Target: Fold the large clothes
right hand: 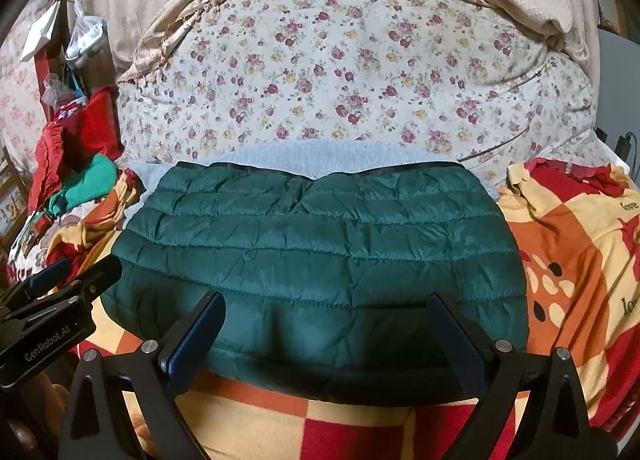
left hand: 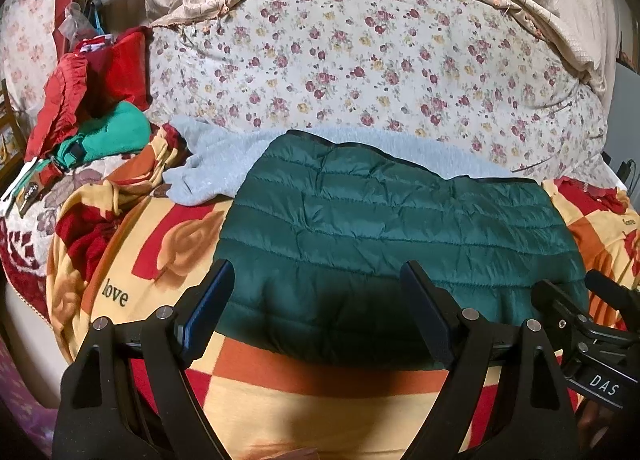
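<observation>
A: Any writing showing?

B: The blanket [left hand: 280,400] is showing the word "love" at its left in the left wrist view, and again on its right part. The right gripper [left hand: 592,300], seen at the right edge of that view, is carrying "DAS" on its body. In the right wrist view the left gripper [right hand: 52,280] is carrying "GenRobot.AI".

A: Where is the jacket lying?

B: The green quilted jacket [right hand: 312,252] is lying folded and flat on the checked blanket, its far edge resting over a pale blue fleece [left hand: 208,164]. A flowered quilt [right hand: 340,80] is rising behind it.

A: And the grippers?

B: Both are hovering above the jacket's near edge with their jaws standing wide apart, nothing between the blue pads.

A: Room to move?

B: Bare blanket is showing in front of the jacket and to its right. On the left, a heap of red and green clothes [left hand: 92,116] is crowding the edge of the bed.
</observation>
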